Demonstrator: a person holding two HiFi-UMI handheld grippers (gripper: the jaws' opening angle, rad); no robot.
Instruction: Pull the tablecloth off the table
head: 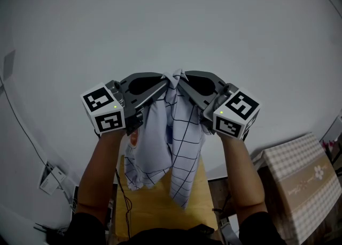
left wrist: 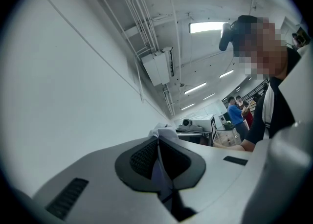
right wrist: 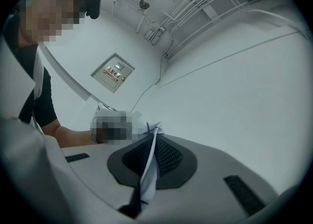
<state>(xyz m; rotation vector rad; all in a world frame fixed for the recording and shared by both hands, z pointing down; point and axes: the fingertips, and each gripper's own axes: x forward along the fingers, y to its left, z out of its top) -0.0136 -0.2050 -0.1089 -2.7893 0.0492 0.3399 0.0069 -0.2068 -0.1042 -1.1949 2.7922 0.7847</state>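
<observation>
The tablecloth (head: 179, 142), white with a thin dark grid, hangs in folds in front of me, clear of the wooden table (head: 144, 209) below it. My left gripper (head: 166, 81) is shut on one top corner of the cloth and my right gripper (head: 179, 79) is shut on the other. Their tips nearly meet at chest height before a white wall. In the left gripper view the tablecloth (left wrist: 164, 135) sticks out past the closed black pads (left wrist: 142, 159). In the right gripper view a strip of tablecloth (right wrist: 150, 162) runs pinched between the pads (right wrist: 168, 157).
A wooden table top lies low in the head view, beneath the hanging cloth. A cardboard box (head: 302, 185) stands at the lower right. Cables (head: 21, 126) and a wall socket (head: 51, 177) sit at the lower left. People (left wrist: 237, 115) stand far off in the room.
</observation>
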